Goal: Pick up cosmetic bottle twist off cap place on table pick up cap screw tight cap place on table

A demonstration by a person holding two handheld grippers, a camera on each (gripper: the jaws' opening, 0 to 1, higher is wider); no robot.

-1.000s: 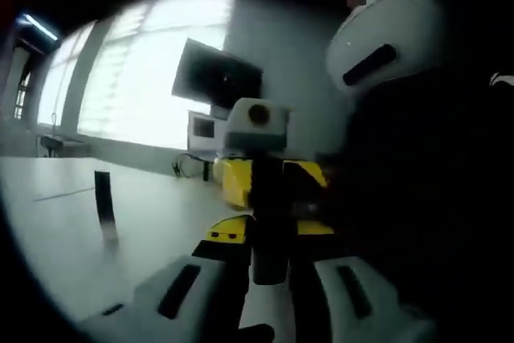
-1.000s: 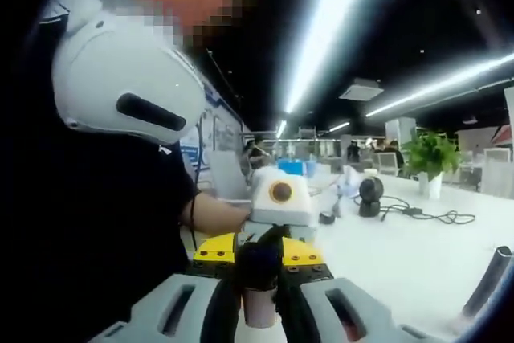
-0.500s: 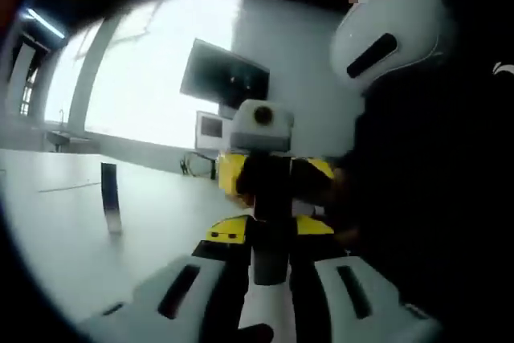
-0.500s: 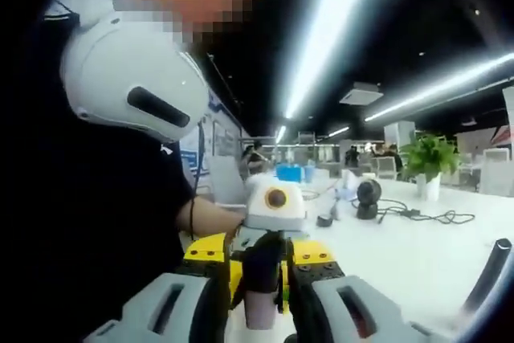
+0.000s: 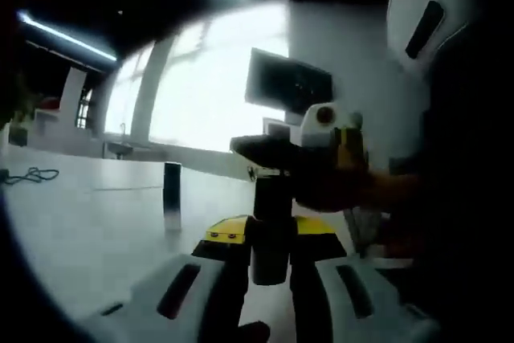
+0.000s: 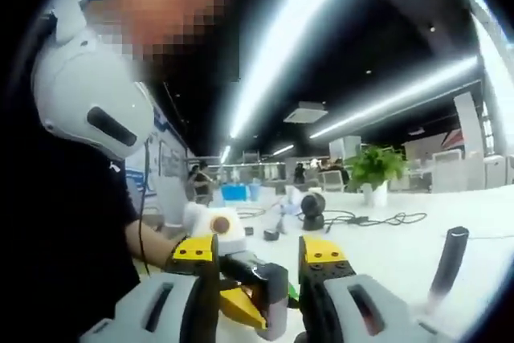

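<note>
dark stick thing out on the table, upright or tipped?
Upright. The dark cylinder stands on the white table in the left gripper view; in the right gripper view it leans, likely lens distortion.

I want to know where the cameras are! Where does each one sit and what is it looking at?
Left gripper view: rides on the left gripper, facing its held cosmetic bottle, the right gripper, a dark-sleeved arm and bright windows.
Right gripper view: rides on the right gripper, facing the left gripper, the person's dark top and a plant.
Shared: the white table, and a dark upright tube.
</note>
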